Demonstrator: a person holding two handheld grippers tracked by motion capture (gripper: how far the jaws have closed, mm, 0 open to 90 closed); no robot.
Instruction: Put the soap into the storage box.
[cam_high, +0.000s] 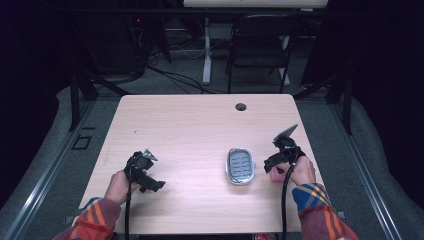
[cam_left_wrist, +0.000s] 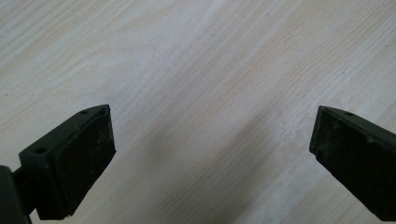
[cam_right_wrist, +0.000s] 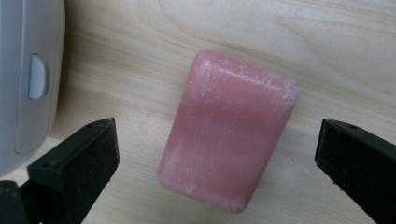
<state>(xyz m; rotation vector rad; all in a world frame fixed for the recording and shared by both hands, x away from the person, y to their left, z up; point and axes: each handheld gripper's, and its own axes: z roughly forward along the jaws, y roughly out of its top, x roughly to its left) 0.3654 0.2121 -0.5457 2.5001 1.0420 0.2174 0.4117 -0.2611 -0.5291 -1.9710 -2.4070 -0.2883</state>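
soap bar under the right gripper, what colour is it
Pink, with whitish powdery patches; the soap bar shows best in the right gripper view.

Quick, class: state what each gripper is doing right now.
Left gripper: open, nothing between its jaws, over bare table.
Right gripper: open, jaws either side of the pink soap bar, not gripping it.

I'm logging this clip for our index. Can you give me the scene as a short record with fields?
surface: wooden table
soap: pink bar lying flat on the table, between the right claw's open jaws, untouched
soap dish: grey, ribbed, beside the bar
right claw: open, over the bar
left claw: open, over bare wood
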